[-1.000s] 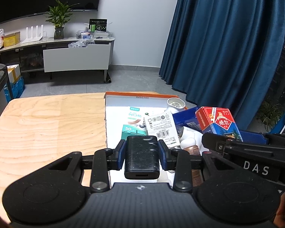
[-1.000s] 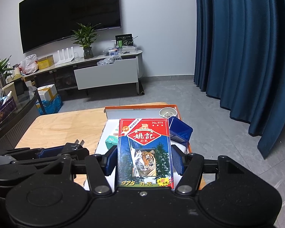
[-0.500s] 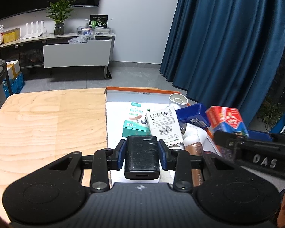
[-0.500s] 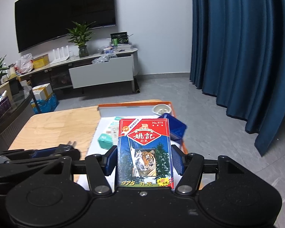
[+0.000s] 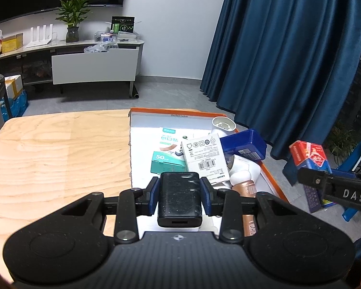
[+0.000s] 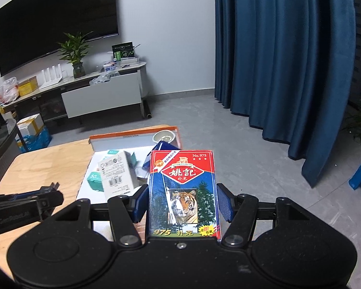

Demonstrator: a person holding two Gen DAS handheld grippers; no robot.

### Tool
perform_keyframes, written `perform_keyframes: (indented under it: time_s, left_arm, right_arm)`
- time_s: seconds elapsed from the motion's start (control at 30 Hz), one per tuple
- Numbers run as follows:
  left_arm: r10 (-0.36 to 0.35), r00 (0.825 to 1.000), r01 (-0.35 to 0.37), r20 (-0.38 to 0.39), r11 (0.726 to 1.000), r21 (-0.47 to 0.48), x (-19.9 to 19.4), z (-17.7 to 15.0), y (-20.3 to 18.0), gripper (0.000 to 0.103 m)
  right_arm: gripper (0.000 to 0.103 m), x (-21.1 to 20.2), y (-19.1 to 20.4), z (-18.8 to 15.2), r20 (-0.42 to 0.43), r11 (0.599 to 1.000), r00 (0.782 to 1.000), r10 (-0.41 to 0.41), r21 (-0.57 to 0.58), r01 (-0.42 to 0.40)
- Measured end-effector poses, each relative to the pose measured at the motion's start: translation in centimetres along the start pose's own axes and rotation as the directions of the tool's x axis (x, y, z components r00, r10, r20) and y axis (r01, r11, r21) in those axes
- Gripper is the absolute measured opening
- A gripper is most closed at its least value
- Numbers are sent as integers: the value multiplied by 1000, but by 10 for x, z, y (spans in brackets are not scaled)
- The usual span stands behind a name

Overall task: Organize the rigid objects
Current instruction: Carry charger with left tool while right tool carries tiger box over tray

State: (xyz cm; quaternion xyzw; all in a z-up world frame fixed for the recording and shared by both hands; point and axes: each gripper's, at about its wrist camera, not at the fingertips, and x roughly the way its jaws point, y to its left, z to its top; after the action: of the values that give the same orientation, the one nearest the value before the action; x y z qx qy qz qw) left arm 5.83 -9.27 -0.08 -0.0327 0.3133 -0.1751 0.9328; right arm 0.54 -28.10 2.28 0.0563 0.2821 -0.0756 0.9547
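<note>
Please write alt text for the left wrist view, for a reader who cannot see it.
The left gripper is shut on a black charger above an orange-rimmed tray of small boxes on a wooden table. At right, the right gripper holds a playing-card box.

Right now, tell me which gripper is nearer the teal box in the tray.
Left. The left gripper, shut on a black charger, hovers just in front of the teal box. The right gripper, holding the playing-card box, is out past the tray's right edge.
</note>
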Motion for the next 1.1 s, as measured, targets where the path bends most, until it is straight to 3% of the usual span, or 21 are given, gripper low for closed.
perform_keyframes:
  time_s: [0.23, 1.1]
  left_arm:
    - [4, 1000, -4, -3, 1000, 0, 2, 0, 1, 36]
    - [11, 1000, -11, -29, 1000, -3, 12, -2, 6, 36]
  right_arm:
    - [71, 3, 14, 2, -4, 998, 999, 54, -22, -54]
    - [71, 26, 40, 6, -48, 990, 992, 120, -72, -123]
